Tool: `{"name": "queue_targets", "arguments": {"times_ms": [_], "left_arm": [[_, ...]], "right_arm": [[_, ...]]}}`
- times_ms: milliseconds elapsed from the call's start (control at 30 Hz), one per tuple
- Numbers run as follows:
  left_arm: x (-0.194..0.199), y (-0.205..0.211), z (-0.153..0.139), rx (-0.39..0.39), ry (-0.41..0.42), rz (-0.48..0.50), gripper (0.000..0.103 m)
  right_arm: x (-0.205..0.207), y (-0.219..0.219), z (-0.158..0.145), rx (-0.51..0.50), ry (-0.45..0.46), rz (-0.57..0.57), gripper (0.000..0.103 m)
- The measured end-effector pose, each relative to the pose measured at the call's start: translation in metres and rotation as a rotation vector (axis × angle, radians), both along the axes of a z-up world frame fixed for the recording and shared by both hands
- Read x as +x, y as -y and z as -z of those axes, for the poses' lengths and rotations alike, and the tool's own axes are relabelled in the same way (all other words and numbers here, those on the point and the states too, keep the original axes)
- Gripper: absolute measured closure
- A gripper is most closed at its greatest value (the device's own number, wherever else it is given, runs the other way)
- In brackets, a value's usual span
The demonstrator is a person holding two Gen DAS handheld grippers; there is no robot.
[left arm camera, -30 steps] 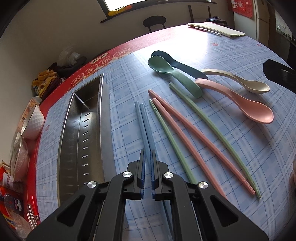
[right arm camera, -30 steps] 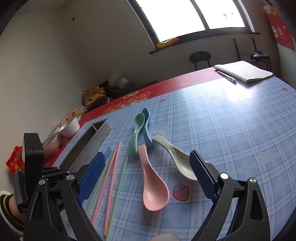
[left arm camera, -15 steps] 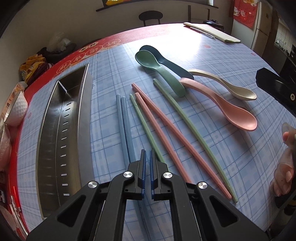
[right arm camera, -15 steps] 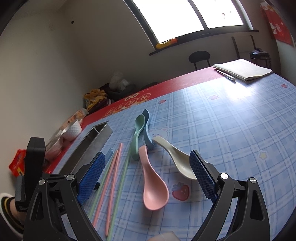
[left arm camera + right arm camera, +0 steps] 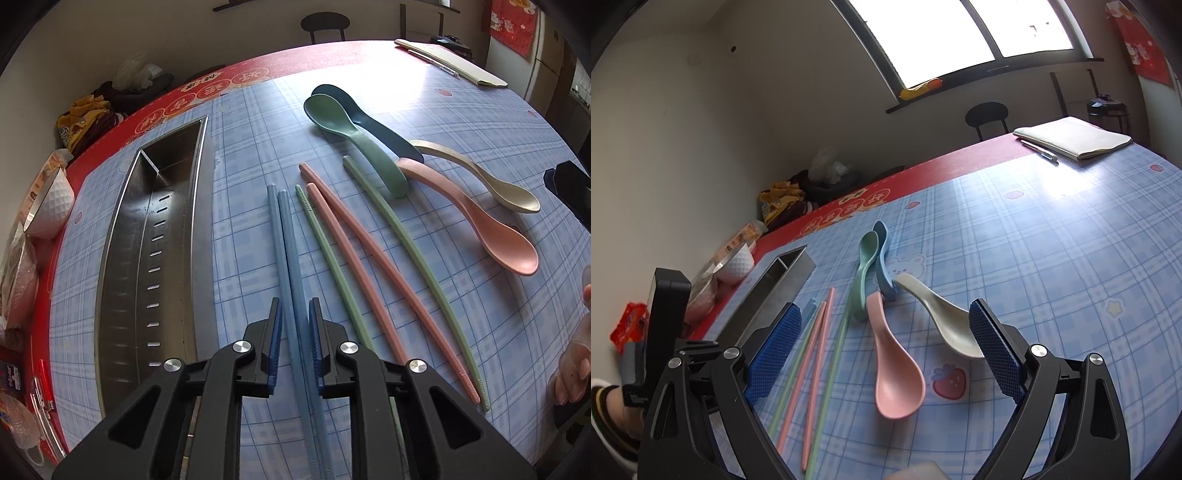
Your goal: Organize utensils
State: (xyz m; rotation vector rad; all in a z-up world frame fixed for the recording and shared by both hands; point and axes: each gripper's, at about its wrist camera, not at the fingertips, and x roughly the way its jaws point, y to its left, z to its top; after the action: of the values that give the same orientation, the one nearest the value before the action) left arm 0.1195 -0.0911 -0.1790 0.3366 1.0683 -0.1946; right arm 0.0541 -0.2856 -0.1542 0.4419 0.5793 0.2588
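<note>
Left gripper, jaws slightly parted astride the paired blue chopsticks at frame centre, beside the steel tray at left; closing off-centre could pinch only one stick and scatter the pair, while the right gripper hangs wide open.

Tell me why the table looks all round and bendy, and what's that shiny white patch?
Left wrist view: the fisheye lens curves the table, the metal tray and the blue chopsticks between the left tongs. Right wrist view: window light glares white on the tablecloth near the notebook; the right tongs hang open, edges dark.
</note>
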Motion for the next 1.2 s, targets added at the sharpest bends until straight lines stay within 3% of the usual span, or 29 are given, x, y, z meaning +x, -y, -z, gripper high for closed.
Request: {"name": "queue_targets", "arguments": {"times_ms": [400, 567, 767, 1000, 1200], "left_arm": [[0.004, 0.002, 0.001, 0.026, 0.003, -0.007, 0.082], [0.005, -0.004, 0.0, -0.159, -0.084, -0.05, 0.086], [-0.003, 0.009, 0.0, -0.235, -0.085, -0.018, 0.086], [-0.004, -0.004, -0.001, -0.21, -0.023, -0.094, 0.086], [-0.011, 0.0, -0.018, -0.205, 0.048, -0.069, 0.086]], "right_arm": [[-0.001, -0.001, 0.0, 0.002, -0.001, -0.001, 0.014], [0.0, -0.002, -0.001, 0.005, -0.005, 0.001, 0.014], [0.001, -0.002, 0.0, 0.01, -0.007, 0.003, 0.014], [0.002, -0.001, 0.002, 0.013, -0.008, -0.004, 0.014], [0.003, -0.001, 0.004, 0.018, -0.01, -0.003, 0.014]]}}
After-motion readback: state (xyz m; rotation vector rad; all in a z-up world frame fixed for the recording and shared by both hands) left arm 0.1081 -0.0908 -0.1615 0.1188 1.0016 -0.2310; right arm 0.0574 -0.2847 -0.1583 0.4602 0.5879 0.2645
